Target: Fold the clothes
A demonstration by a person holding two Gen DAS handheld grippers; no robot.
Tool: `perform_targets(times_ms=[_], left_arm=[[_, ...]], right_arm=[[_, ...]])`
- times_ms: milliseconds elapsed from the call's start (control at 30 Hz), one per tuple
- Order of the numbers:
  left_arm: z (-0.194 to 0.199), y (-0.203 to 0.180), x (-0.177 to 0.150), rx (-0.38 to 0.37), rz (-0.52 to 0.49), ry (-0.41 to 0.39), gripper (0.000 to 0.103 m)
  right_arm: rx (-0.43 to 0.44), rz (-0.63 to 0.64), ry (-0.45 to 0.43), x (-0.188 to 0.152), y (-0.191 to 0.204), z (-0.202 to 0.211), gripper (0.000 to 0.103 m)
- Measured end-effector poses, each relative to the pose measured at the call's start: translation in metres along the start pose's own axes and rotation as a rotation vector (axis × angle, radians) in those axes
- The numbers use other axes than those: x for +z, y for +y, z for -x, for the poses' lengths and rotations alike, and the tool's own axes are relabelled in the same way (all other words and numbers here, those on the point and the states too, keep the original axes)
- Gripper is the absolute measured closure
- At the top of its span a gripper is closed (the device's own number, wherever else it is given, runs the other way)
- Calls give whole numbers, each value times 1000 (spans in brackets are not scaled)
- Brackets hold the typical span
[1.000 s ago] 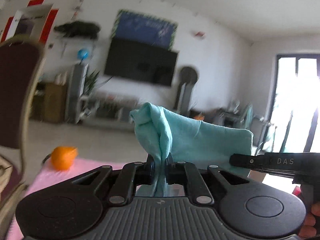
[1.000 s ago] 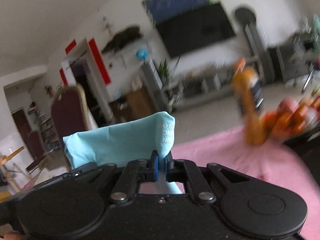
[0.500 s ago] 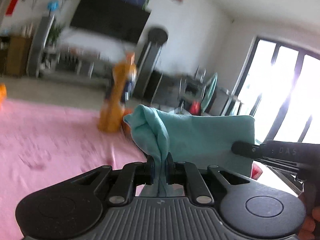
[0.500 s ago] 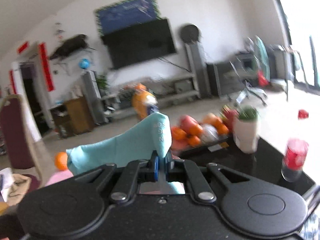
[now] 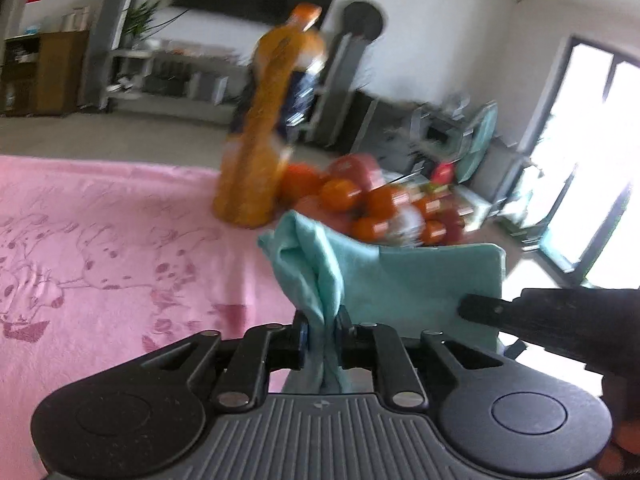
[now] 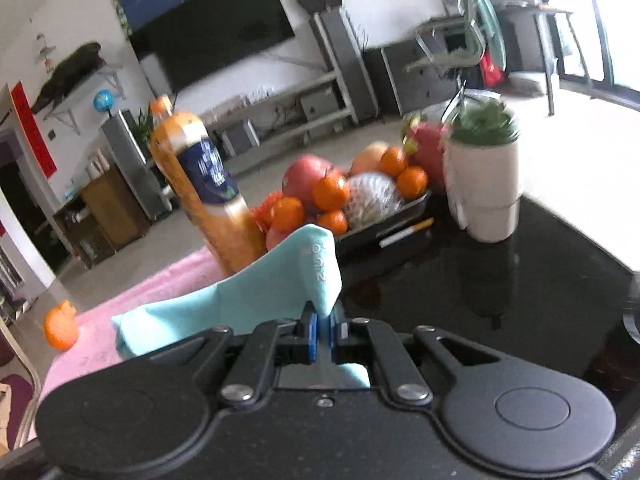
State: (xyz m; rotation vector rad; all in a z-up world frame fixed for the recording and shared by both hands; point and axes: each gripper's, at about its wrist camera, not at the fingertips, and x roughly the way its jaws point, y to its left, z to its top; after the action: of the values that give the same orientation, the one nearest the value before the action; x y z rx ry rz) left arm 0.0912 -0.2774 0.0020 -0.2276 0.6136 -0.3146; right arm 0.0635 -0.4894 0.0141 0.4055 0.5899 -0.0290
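A light teal garment (image 5: 404, 280) hangs in the air, stretched between both grippers. My left gripper (image 5: 323, 330) is shut on a bunched corner of it, above the pink patterned cloth (image 5: 100, 248) on the table. The other gripper's black body (image 5: 560, 316) shows at the right of the left wrist view, holding the far corner. In the right wrist view, my right gripper (image 6: 323, 330) is shut on a corner of the teal garment (image 6: 248, 300) that bears small white lettering. The lower part of the garment is hidden behind the gripper bodies.
An orange juice bottle (image 6: 204, 188) stands by a dark tray of fruit (image 6: 384, 224), also blurred as bottle (image 5: 272, 128). A white pot with a green plant (image 6: 484, 184) sits on the black glossy tabletop (image 6: 520, 280). A loose orange (image 6: 60, 324) lies on the pink cloth's far edge.
Both grippers swung right and tipped downward with the garment still held. The view went from the TV wall and chair to the table, bottle and fruit tray.
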Motion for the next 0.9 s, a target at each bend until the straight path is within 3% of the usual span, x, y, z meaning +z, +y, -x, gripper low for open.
perform_targets(times_ms=[33, 100, 167, 333, 500, 600, 733, 767, 800, 833, 900], left_arm=[[-7, 5, 1, 35, 2, 16, 85], [-15, 18, 2, 89, 17, 37, 84], [-6, 35, 1, 104, 47, 35, 76], [26, 57, -8, 139, 66, 96, 75], [55, 43, -16, 143, -32, 201, 74], [63, 26, -25, 107, -84, 242, 74], [55, 0, -42, 47, -146, 288, 74], [53, -6, -46, 32, -161, 300, 74], [51, -12, -51, 17, -176, 311, 76], [49, -18, -55, 1, -191, 323, 79], [40, -24, -65, -10, -200, 349, 89]], right_arm=[[-10, 17, 30, -1, 1, -12, 94], [-54, 17, 75, -2, -3, -27, 65], [-74, -13, 87, -2, -10, -26, 63], [-63, -62, 48, -5, -18, 26, 59], [44, -259, 23, -15, -32, 78, 53], [99, -355, 4, -33, -40, 106, 48], [120, -445, 80, -57, -57, 101, 50], [122, -453, 105, -61, -60, 93, 61], [122, -461, 132, -64, -63, 86, 85], [111, -471, 178, -69, -66, 75, 92], [79, -476, 224, -76, -70, 65, 93]])
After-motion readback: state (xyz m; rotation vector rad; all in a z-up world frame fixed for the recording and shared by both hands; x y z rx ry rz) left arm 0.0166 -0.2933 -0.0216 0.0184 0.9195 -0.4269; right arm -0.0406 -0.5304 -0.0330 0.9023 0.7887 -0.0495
